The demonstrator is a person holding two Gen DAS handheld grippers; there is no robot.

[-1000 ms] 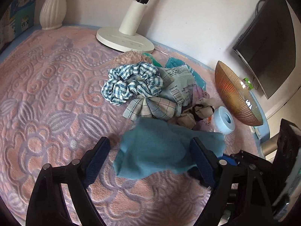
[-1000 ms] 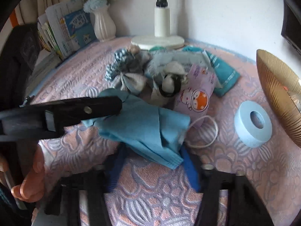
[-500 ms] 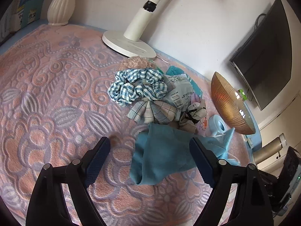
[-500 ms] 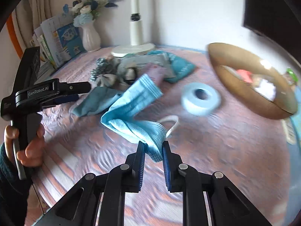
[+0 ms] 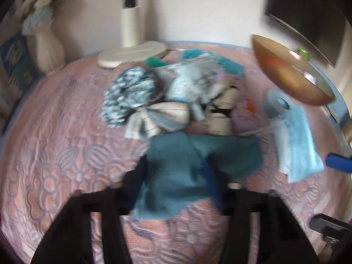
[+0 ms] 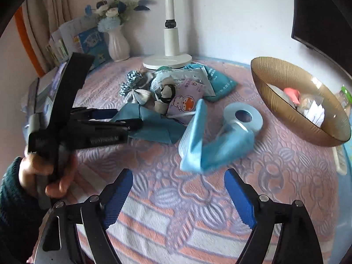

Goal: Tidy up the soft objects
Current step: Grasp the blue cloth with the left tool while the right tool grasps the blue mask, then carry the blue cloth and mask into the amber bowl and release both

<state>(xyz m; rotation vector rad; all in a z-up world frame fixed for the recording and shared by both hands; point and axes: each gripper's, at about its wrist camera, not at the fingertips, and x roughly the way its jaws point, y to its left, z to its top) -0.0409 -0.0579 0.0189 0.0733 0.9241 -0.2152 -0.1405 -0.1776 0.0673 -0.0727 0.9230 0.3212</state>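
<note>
My left gripper is shut on the teal cloth, which drapes over its fingers; it also shows in the right wrist view. My right gripper is open and empty, just in front of the light blue face mask, which lies crumpled against the blue tape roll. The mask also shows in the left wrist view. Behind lies a pile of soft items with a checked scrunchie and packets. The left wrist view is blurred.
A ribbed amber bowl with small items stands at the right. A white lamp base, a vase of blue flowers and books stand at the back. A dark screen hangs on the wall at the upper right.
My right gripper has opened and let go of the face mask, which dropped beside the tape roll. My left gripper has closed on the teal cloth and swung round.
</note>
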